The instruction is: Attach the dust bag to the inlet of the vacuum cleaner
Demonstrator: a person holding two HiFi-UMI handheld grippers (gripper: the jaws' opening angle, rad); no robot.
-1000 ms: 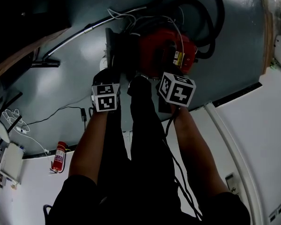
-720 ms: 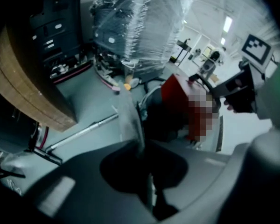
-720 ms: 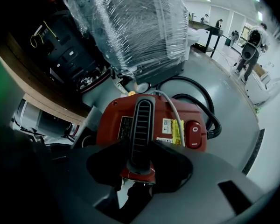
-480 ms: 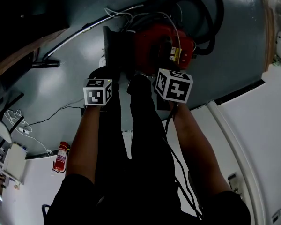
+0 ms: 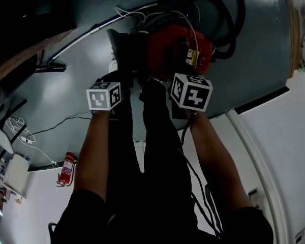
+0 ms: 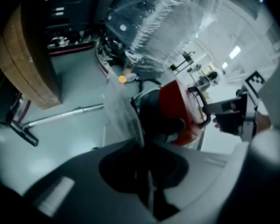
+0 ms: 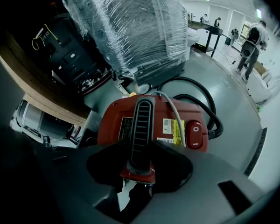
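Red vacuum cleaner (image 5: pixel 168 50): on the grey floor (image 5: pixel 66 85), under both arms.
Left hand-held gripper (image 6: pixel 142 146): narrow, pinching the thin pale dust bag (image 6: pixel 123 111) beside the vacuum cleaner.
Right hand-held gripper (image 7: pixel 141 160): clamped on the black ribbed handle (image 7: pixel 141 125).

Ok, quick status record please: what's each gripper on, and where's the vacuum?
left gripper: shut on a thin translucent sheet, likely the dust bag
right gripper: shut on the black ribbed handle, pointing steeply down
vacuum cleaner: red, on the grey floor just ahead of both grippers
hose: black, looped beyond the vacuum cleaner
inlet: not visible, so whether anything is attached cannot be told
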